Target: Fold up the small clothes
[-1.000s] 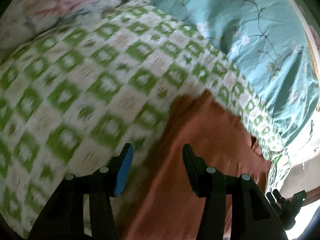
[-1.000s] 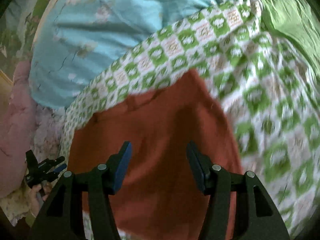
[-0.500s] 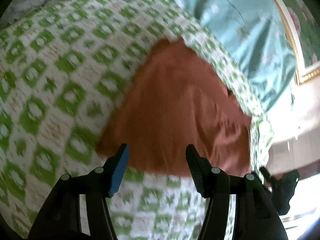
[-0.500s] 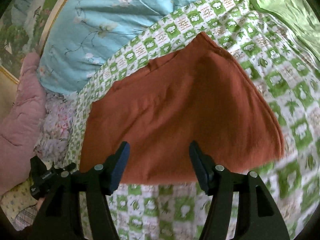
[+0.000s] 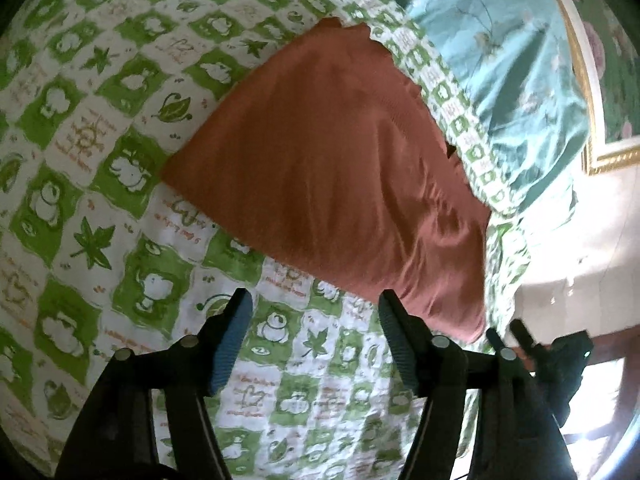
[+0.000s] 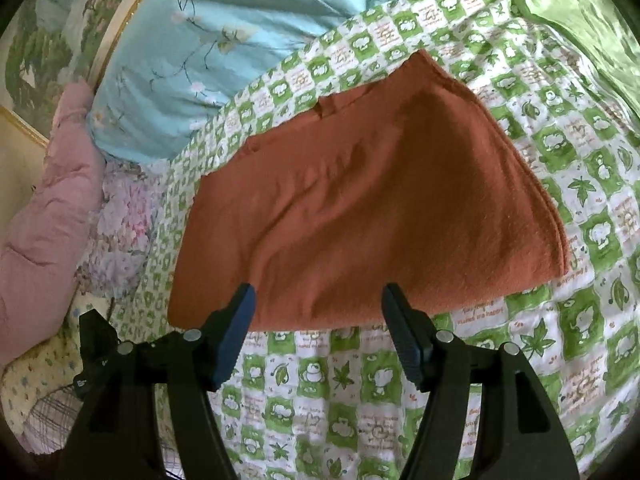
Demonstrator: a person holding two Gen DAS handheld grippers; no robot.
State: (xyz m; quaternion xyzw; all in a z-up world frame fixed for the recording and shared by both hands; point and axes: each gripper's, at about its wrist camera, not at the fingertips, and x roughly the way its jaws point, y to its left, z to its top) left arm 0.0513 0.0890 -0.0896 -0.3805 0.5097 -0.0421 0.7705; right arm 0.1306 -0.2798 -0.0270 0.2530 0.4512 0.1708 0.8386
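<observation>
A rust-orange garment [image 5: 336,184] lies folded flat on the green-and-white checked bedspread [image 5: 100,152]. In the right wrist view the same garment [image 6: 360,208] shows layered edges at its right corner. My left gripper [image 5: 314,312] hovers just short of the garment's near edge, its jaws opening with nothing between them. My right gripper [image 6: 316,304] sits over the near hem, jaws opening too, and only cloth lying below them. The other gripper [image 5: 560,356] shows at the lower right of the left wrist view, and again as the other gripper [image 6: 96,344] at the lower left of the right wrist view.
A light blue flowered quilt [image 6: 208,32] lies behind the garment. A pink padded cover [image 6: 52,208] and a green cloth [image 6: 576,12] lie at the bed's sides. A gold-framed picture [image 5: 600,80] hangs on the wall; the bedspread's edge [image 5: 504,248] drops off beside the garment.
Both grippers have drawn back from over the garment to its near edge, so the whole folded piece now shows. Their jaws stand wider than before.
</observation>
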